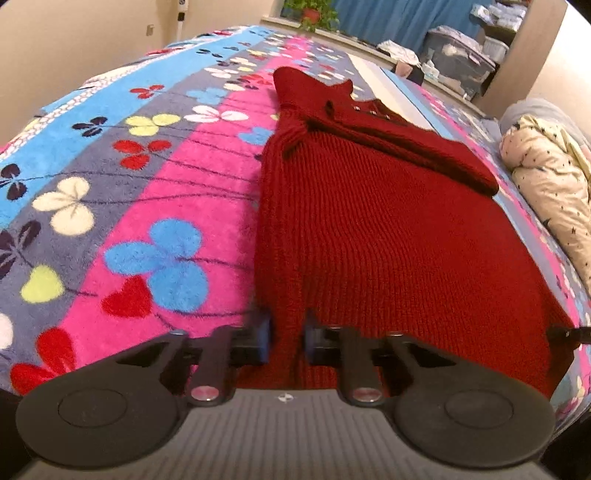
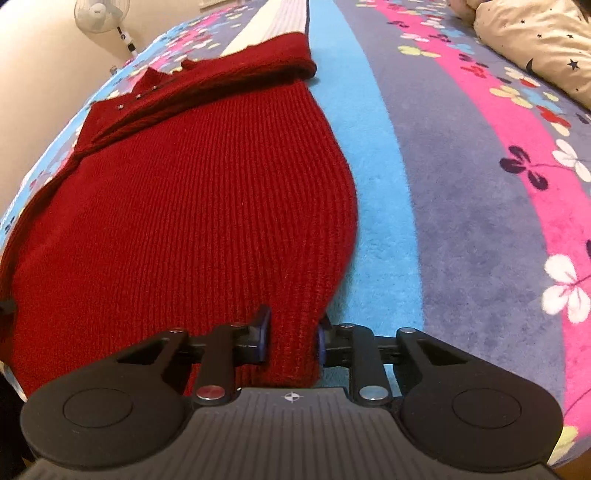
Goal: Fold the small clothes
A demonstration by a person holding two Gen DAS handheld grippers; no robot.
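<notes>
A dark red ribbed knit sweater (image 1: pixel 369 229) lies flat on a flowered fleece blanket (image 1: pixel 140 192), its sleeves folded across the chest near the collar. My left gripper (image 1: pixel 287 336) is shut on the sweater's near left hem corner. My right gripper (image 2: pixel 293 334) is shut on the near right hem corner of the same sweater (image 2: pixel 192 206). The tip of the other gripper shows at the sweater's far hem corner in each view (image 1: pixel 569 334).
A cream star-print quilt (image 1: pixel 554 177) is bunched at the right of the bed. A windowsill with potted plants (image 1: pixel 314 14) and storage bins (image 1: pixel 458 55) lies beyond the bed. A standing fan (image 2: pixel 101 14) stands by the wall.
</notes>
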